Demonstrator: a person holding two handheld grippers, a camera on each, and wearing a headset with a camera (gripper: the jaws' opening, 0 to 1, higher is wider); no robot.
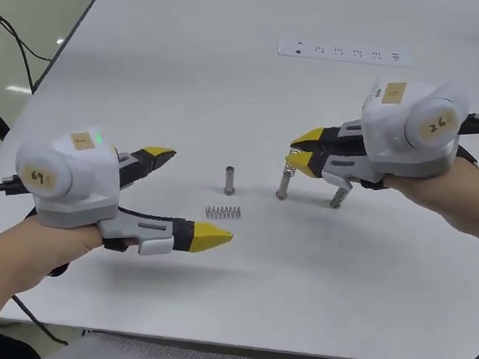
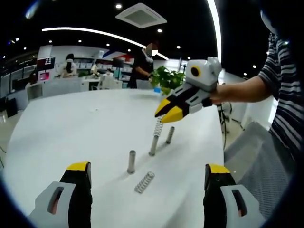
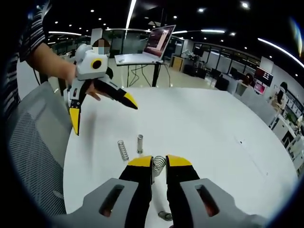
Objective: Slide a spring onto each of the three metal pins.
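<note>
Right hand-held gripper (image 1: 296,155) is clamped on a spring (image 3: 159,163) part-way down the middle pin (image 1: 283,187). Left hand-held gripper (image 1: 189,198) has its jaws wide apart above the desk (image 1: 228,291), near the bare pin (image 1: 229,180) and loose spring (image 1: 223,212). Risk: an off-axis push could tip the pin, or buckle the spring so it flicks away on release.
</note>
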